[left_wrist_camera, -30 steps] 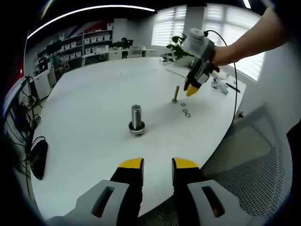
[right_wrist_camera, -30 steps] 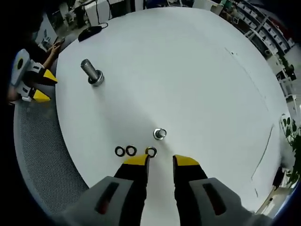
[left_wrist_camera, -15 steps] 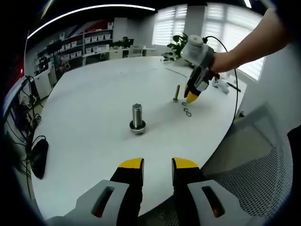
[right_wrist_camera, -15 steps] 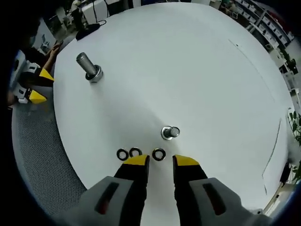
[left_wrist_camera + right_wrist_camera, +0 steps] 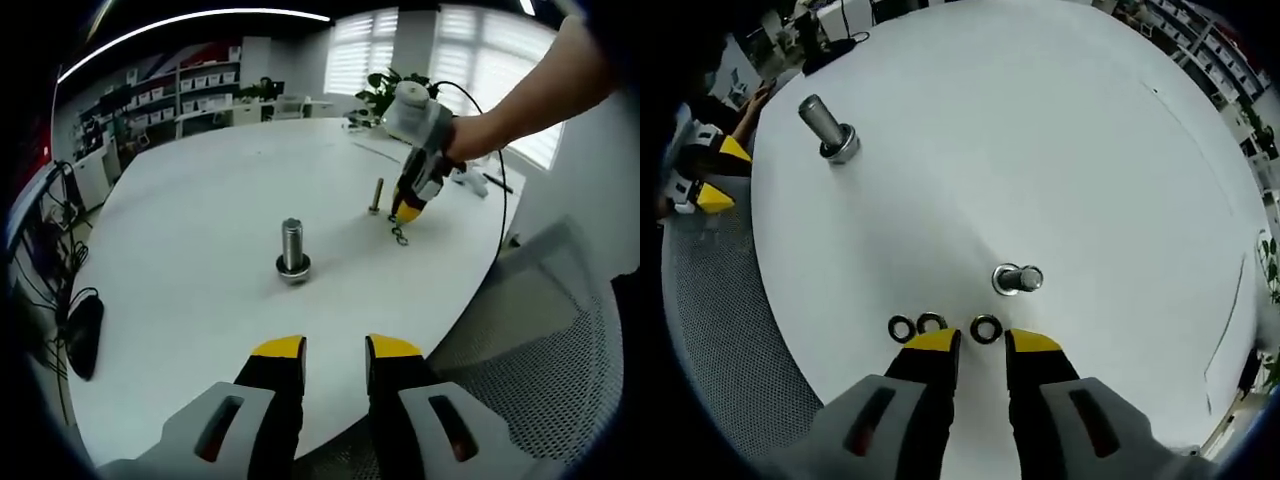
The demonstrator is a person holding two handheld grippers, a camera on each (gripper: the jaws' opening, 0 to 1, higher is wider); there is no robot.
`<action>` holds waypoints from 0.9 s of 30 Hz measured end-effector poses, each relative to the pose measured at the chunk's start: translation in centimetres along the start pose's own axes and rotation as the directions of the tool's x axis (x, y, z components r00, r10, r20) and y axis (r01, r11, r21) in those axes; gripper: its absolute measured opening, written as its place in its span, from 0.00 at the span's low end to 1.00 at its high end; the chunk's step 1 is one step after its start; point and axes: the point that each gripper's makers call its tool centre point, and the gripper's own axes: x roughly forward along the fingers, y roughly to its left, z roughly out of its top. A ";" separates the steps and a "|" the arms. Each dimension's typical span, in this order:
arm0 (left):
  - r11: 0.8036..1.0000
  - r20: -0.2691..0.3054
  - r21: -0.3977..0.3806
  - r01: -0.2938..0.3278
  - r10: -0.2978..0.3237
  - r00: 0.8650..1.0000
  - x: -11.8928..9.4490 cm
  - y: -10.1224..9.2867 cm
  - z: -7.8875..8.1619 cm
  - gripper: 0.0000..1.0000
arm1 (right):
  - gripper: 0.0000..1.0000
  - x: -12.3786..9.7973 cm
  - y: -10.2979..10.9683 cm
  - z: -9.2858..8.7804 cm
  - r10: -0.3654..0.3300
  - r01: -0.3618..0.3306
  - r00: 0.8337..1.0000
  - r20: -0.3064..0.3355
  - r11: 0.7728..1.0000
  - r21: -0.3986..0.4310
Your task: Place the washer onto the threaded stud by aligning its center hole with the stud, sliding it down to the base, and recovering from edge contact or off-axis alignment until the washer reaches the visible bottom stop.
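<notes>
A slim threaded stud point(image 5: 1018, 279) point(image 5: 376, 196) stands upright on the white table point(image 5: 1040, 130). Three dark washers lie flat in a row at the table's near edge: one point(image 5: 986, 328) just ahead of my right gripper's jaws, two more point(image 5: 932, 323) point(image 5: 902, 328) to its left. My right gripper point(image 5: 982, 343) hovers low over them, slightly open with nothing between its jaws; in the left gripper view it point(image 5: 408, 212) sits just right of the stud. A thick bolt point(image 5: 292, 250) point(image 5: 826, 127) with a washer at its base stands mid-table. My left gripper point(image 5: 335, 350) is open and empty at the table edge.
A black computer mouse point(image 5: 82, 337) lies at the table's left edge. A mesh chair point(image 5: 540, 340) is beside the table on the right. A person's hand point(image 5: 480, 125) holds the right gripper. Shelves and a potted plant stand far behind.
My right gripper has dropped lower and closer to the row of washers, so they and the stud sit nearer its jaws. The left gripper has stayed in place.
</notes>
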 end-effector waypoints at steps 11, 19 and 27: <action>1.000 -0.001 0.000 -0.003 0.003 1.000 0.0 0.1 0.0 0.21 | 0.20 0.1 0.0 0.1 0.008 -0.008 1.000 -0.013 1.000 -0.017; 1.000 0.000 -0.001 -0.004 0.004 1.000 0.1 0.1 0.0 0.21 | 0.20 0.1 -0.1 0.1 0.001 -0.001 1.000 -0.005 1.000 0.009; 1.000 0.000 -0.002 -0.002 0.002 1.000 0.0 0.0 0.0 0.21 | 0.18 0.1 0.0 0.3 -0.008 0.008 0.999 -0.036 1.000 -0.003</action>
